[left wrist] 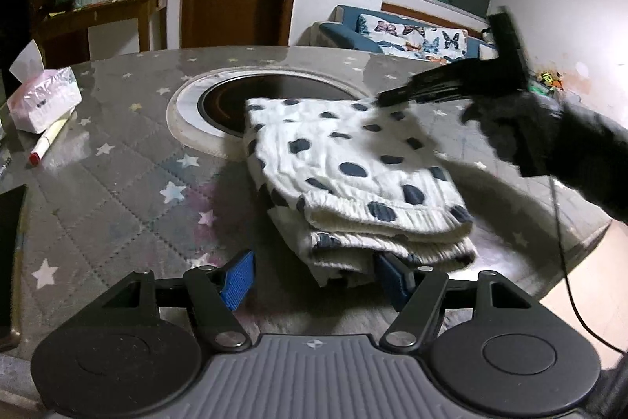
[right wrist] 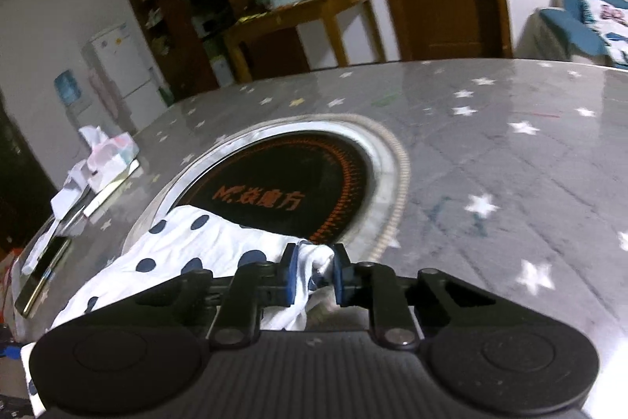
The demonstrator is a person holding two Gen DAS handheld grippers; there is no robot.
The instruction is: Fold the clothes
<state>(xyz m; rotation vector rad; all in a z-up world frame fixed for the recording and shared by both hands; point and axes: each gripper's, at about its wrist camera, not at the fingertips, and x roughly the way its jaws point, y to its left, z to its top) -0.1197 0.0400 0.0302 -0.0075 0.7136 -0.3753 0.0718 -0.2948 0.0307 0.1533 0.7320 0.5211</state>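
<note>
A white garment with dark blue dots [left wrist: 353, 175] lies folded in layers on the grey star-patterned table [left wrist: 117, 183], its far end over the round hob. My left gripper [left wrist: 314, 281] stands open at the garment's near edge. Its left blue pad [left wrist: 237, 281] is clear of the cloth and its right pad is partly hidden by the bottom layers. In the left wrist view my right gripper [left wrist: 392, 97], held by a black-gloved hand [left wrist: 549, 136], is at the garment's far right corner. In the right wrist view my right gripper [right wrist: 316, 273] is shut on a bunched fold of the garment [right wrist: 188, 246].
A black round hob [left wrist: 274, 93] is set into the table's middle. A pink tissue pack [left wrist: 43, 97] and a red-capped marker [left wrist: 49, 144] lie at the left, with a dark flat object [left wrist: 10, 262] at the left edge. A black cable [left wrist: 565, 262] hangs at the right.
</note>
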